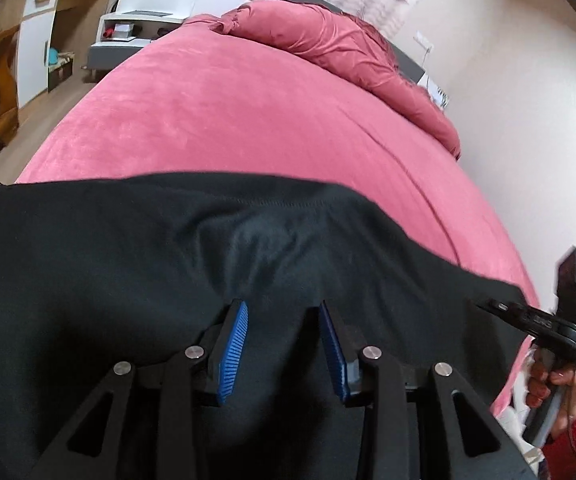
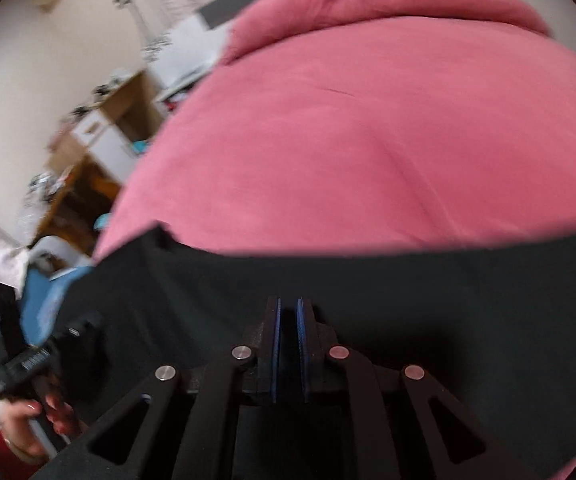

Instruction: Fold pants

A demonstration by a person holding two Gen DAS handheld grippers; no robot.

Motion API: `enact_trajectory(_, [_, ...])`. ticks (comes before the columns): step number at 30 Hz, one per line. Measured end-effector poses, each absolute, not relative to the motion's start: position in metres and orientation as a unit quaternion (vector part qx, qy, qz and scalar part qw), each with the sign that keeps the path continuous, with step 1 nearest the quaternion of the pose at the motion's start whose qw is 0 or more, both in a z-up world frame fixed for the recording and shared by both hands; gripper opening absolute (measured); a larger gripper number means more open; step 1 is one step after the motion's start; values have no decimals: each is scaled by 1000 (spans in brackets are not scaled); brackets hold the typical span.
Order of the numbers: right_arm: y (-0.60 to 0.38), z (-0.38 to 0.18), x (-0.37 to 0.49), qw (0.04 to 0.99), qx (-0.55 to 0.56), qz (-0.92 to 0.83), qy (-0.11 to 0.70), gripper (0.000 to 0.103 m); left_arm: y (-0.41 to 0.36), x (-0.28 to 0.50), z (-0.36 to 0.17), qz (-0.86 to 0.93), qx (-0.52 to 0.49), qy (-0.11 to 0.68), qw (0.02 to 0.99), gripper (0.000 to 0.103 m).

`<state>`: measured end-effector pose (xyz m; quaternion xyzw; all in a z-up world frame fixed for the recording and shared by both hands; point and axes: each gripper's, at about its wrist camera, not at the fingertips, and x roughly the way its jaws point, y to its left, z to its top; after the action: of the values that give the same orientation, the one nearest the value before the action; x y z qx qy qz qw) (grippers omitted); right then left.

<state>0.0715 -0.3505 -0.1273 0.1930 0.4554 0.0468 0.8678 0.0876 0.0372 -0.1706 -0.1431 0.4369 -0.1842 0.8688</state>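
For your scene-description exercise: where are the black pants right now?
The black pants lie spread across the near edge of the pink bedspread, filling the lower half of both wrist views, directly under the left gripper and right gripper.

Each camera sits just behind its own tongs and looks forward along the fingers, down at a slant, very near the black pants (image 1: 135, 272). The left tongs (image 1: 283, 312) view faces across the pink bed (image 1: 227, 120) toward the pillow (image 1: 328, 48) and headboard far ahead, with wooden furniture (image 1: 47, 32) off to their left. The right tongs (image 2: 288, 308) view, blurred, faces much the same way. Both share the pants, bed and furniture; each catches the other's handle at its edge.
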Motion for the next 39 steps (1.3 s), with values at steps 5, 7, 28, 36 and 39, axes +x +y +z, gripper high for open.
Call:
enact_trajectory(5, [-431, -131, 0, 860, 273, -46, 428, 29, 20, 68, -165, -225, -138, 431, 863, 38])
enact_trajectory(7, [-464, -132, -28, 858, 295, -90, 411, 38, 5, 58, -163, -265, -124, 429, 855, 38])
enact_trajectory(28, [-611, -144, -92, 813, 442, -212, 314, 6, -38, 40, -185, -335, -57, 484, 807, 38])
enact_trajectory(36, [-611, -159, -96, 808, 458, -208, 307, 12, -42, 32, -184, -336, -23, 479, 811, 38])
enact_trajectory(39, [-613, -160, -106, 806, 472, -220, 281, 45, -46, 32, -178, -334, -32, 472, 815, 38])
